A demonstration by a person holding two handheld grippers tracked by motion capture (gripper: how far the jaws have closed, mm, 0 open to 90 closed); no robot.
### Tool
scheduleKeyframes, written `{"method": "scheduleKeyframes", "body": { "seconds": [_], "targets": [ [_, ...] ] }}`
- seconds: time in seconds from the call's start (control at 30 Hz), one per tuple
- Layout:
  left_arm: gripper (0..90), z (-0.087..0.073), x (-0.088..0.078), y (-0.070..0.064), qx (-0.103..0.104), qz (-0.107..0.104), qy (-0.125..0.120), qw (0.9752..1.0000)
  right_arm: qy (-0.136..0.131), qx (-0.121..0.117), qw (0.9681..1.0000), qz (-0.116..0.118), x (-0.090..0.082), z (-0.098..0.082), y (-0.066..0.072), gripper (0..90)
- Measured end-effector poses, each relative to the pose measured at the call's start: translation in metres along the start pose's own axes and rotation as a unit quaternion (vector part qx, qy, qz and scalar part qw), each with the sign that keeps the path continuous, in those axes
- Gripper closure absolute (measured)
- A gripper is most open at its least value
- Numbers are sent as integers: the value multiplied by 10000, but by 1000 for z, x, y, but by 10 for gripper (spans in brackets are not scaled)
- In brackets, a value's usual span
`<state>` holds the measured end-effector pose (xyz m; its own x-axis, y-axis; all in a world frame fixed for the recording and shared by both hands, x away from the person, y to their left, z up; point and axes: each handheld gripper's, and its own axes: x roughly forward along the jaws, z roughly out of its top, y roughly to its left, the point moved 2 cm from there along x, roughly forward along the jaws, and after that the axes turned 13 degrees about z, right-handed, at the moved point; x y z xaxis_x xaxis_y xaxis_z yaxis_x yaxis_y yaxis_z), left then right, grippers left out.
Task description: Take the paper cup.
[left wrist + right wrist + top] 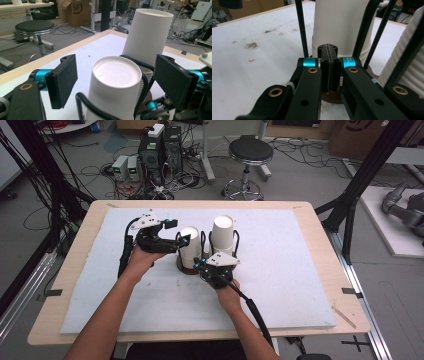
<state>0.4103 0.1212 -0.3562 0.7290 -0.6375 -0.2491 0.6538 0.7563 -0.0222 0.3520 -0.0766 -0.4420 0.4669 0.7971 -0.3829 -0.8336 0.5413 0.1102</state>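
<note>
- High view: two upturned white paper cups stand in a black wire holder on a brown base, on the white sheet covering the table. The left gripper sits beside the nearer cup; the right gripper sits low in front of the taller cup. How far either pair of jaws is parted is hard to judge here.
- Left gripper view: the jaws stand wide apart on either side of the nearer cup, their pads clear of it. The taller cup rises behind; the holder's base is cut off.
- Right gripper view: the right gripper has its jaws pressed together, nothing between them, just before the taller cup, whose top is cut off. The brown base shows beneath.
</note>
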Motion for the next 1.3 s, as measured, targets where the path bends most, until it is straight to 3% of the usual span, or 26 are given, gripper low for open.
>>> {"method": "scheduleKeyframes", "body": {
  "seconds": [0.33, 0.4, 0.43, 0.73, 1.3],
  "targets": [
    [219, -5, 16, -7, 161, 73, 309, 9994, 177, 113, 9998, -32, 10, -7, -1, 900],
    [268, -5, 17, -7, 194, 49, 349, 9992, 194, 189, 9996, -49, 10, -7, -2, 900],
    [340, -6, 18, -7, 238, 41, 358, 9991, 183, 202, 9996, -45, 10, -7, -3, 900],
    [347, -6, 16, -5, 220, 22, 369, 9991, 218, 200, 9996, -44, 10, -7, -3, 900],
    [349, 17, 0, -2, 3, 90, -152, 9998, 235, 190, 9995, -21, 11, -7, -4, 900]
  ]
}}
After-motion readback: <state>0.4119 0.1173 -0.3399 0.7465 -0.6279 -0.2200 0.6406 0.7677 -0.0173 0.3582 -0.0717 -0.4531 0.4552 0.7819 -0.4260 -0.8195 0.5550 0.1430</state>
